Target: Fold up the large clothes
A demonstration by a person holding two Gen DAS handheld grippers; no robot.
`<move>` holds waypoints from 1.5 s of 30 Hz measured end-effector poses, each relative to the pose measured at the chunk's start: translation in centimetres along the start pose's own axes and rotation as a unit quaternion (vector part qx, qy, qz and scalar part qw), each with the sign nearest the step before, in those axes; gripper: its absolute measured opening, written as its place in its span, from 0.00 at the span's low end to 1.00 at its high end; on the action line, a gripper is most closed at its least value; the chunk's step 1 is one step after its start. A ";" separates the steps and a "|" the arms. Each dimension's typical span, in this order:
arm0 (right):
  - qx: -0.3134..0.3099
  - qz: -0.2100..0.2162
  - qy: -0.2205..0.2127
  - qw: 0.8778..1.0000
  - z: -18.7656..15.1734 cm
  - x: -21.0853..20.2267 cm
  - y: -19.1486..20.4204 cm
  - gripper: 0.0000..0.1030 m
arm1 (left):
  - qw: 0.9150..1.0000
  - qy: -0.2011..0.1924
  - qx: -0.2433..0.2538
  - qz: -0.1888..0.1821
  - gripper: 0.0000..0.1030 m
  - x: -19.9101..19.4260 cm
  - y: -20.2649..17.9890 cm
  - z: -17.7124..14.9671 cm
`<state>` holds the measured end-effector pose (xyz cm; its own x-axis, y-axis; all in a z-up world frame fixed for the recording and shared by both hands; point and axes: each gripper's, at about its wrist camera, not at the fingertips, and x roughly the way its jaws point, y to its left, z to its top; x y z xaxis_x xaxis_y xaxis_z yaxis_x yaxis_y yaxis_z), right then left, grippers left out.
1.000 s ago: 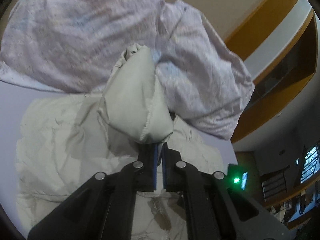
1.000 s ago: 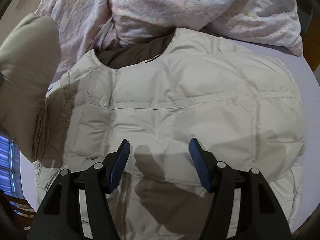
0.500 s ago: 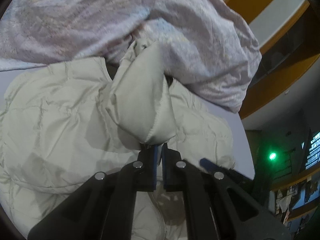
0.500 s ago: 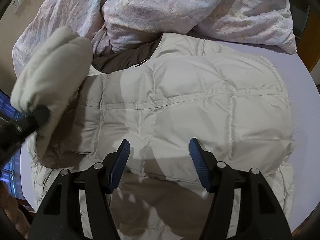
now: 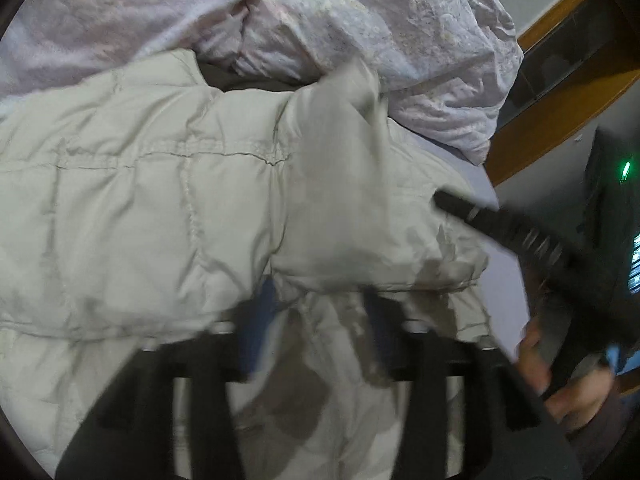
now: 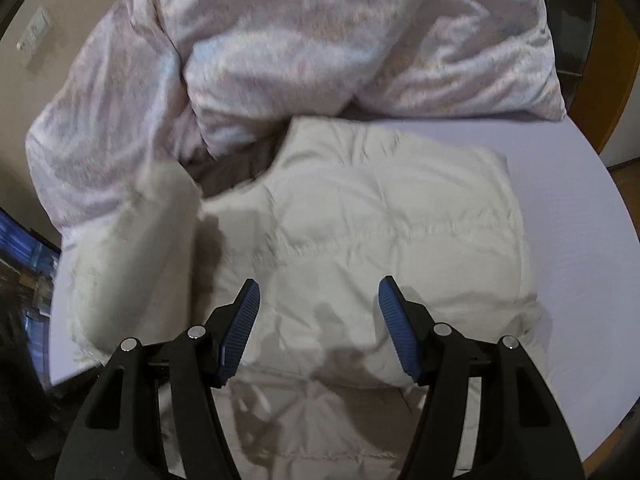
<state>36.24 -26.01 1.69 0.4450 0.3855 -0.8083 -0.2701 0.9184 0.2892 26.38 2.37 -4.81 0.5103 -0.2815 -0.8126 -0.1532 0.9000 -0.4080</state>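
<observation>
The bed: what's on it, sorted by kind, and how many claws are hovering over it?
Puffy cream jackets: 1
Crumpled pinkish duvets: 1
Claws: 2, the left claw and the right claw, both open and empty
Total: 4

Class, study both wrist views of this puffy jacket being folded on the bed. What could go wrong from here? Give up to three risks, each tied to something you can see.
1. The sleeve has just been let go as the left claw opened; being puffy, it may spring back and undo the fold.
2. The crumpled duvet lies against the jacket collar, so a claw might snag it.
3. The right claw hovers open above the jacket; gripping there might bunch the padding.
</observation>
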 end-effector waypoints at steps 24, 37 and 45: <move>-0.066 0.003 0.112 0.992 -0.8 8.4 6.9 0.45 | 0.995 -0.013 -0.034 0.097 0.61 -3.3 6.7 -0.1; -0.045 -0.015 0.131 0.990 -2.5 10.1 4.7 0.44 | 0.991 -0.014 -0.018 0.129 0.62 -3.4 7.1 -0.2; -0.040 0.002 0.118 0.992 -2.9 7.0 3.3 0.61 | 0.986 -0.023 -0.002 0.168 0.71 -5.2 8.5 -1.1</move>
<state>35.94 -20.55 -4.48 0.2335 0.3480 -0.9079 -0.3430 0.9032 0.2580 21.49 11.06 -4.54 0.4680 0.0471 -0.8825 -0.3223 0.9389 -0.1209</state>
